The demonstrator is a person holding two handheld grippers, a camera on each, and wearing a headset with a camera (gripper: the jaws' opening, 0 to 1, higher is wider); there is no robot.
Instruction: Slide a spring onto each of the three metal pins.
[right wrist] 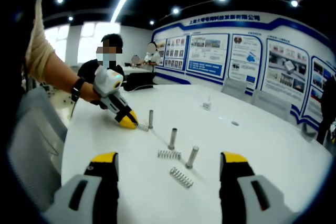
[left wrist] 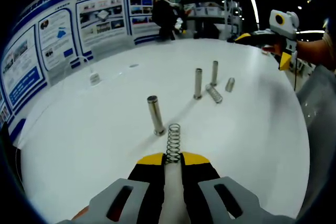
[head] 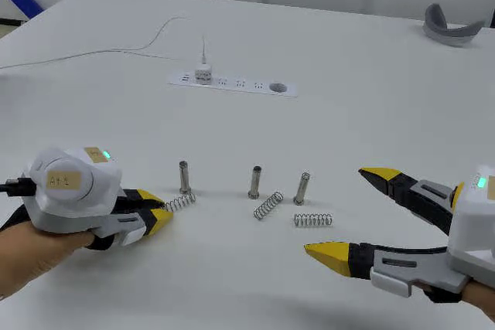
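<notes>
Grips a spring by its near end in the left gripper, lying flat, long axis pointing out from the jaws to just beside the left pin, probably needing upending over that pin's top, with the right gripper gaping wide, well right of that pin.

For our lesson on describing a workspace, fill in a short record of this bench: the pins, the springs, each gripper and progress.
pins: left pin, middle pin, right pin; all upright and bare
first spring: clamped in left gripper, beside left pin
second spring: loose on white table, near middle pin
third spring: loose, in front of right pin
right gripper: open, holding nothing
progress: no spring on a pin yet
</notes>
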